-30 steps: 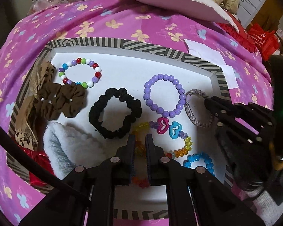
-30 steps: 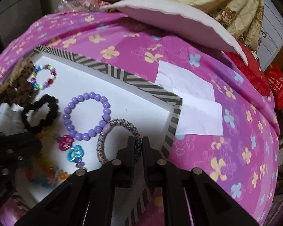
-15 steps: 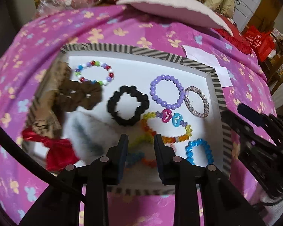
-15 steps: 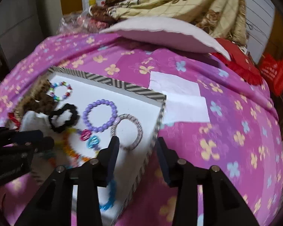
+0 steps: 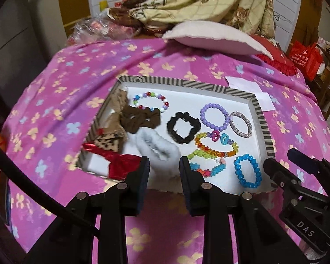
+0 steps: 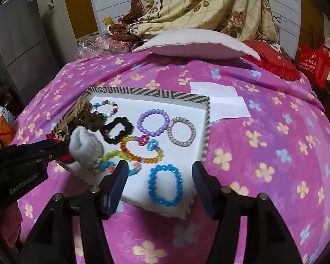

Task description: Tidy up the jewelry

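A white tray with a striped rim lies on the pink bed. In it lie a purple bead bracelet, a silver bracelet, a blue bead bracelet, a rainbow bracelet, a black scrunchie, a brown scrunchie, a white fluffy scrunchie, a multicolour bead bracelet and a red bow. My left gripper is open and empty above the tray's near edge. My right gripper is open and empty above the blue bracelet.
Two white paper sheets lie on the floral cover right of the tray. A pale pillow and a red cushion sit behind. A floral blanket hangs at the back. A red bag stands far right.
Both grippers have opened from shut and pulled back and up from the tray. The tray now looks smaller and farther away in both views.
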`<move>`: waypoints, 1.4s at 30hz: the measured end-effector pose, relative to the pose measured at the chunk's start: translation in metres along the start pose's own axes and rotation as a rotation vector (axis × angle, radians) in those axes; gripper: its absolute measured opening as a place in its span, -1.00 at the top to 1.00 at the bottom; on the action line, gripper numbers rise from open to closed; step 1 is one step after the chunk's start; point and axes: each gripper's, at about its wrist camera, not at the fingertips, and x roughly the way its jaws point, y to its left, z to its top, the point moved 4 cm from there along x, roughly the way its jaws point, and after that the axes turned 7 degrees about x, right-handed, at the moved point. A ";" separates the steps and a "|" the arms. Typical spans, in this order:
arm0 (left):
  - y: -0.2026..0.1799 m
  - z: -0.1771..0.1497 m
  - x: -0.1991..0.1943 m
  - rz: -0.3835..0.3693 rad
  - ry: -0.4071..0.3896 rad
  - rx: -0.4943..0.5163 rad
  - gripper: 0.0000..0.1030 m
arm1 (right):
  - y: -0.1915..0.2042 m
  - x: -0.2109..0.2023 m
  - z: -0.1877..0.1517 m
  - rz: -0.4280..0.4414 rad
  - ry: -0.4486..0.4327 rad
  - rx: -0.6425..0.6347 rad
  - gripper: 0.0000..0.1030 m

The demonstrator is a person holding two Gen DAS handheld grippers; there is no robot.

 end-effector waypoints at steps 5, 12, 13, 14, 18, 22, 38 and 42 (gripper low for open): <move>0.013 -0.004 -0.011 0.017 -0.018 -0.032 0.05 | 0.012 -0.005 0.000 0.013 -0.008 0.015 -0.30; 0.024 -0.009 -0.022 0.039 -0.040 -0.046 0.05 | 0.024 -0.010 0.000 0.009 -0.003 0.019 -0.35; 0.025 -0.009 -0.023 0.041 -0.042 -0.047 0.05 | 0.025 -0.010 0.000 0.010 -0.001 0.020 -0.35; 0.026 -0.010 -0.025 0.041 -0.044 -0.048 0.05 | 0.026 -0.011 -0.001 0.010 -0.001 0.020 -0.36; 0.029 -0.012 -0.028 0.042 -0.050 -0.057 0.05 | 0.029 -0.013 -0.003 0.006 0.001 0.021 -0.39; 0.032 -0.013 -0.032 0.045 -0.054 -0.065 0.05 | 0.029 -0.016 -0.005 -0.012 -0.001 0.023 -0.42; 0.030 -0.011 -0.044 0.066 -0.089 -0.040 0.05 | 0.035 -0.022 -0.011 -0.010 -0.005 0.010 -0.45; 0.030 -0.011 -0.044 0.065 -0.090 -0.041 0.05 | 0.036 -0.022 -0.011 -0.011 -0.001 0.006 -0.46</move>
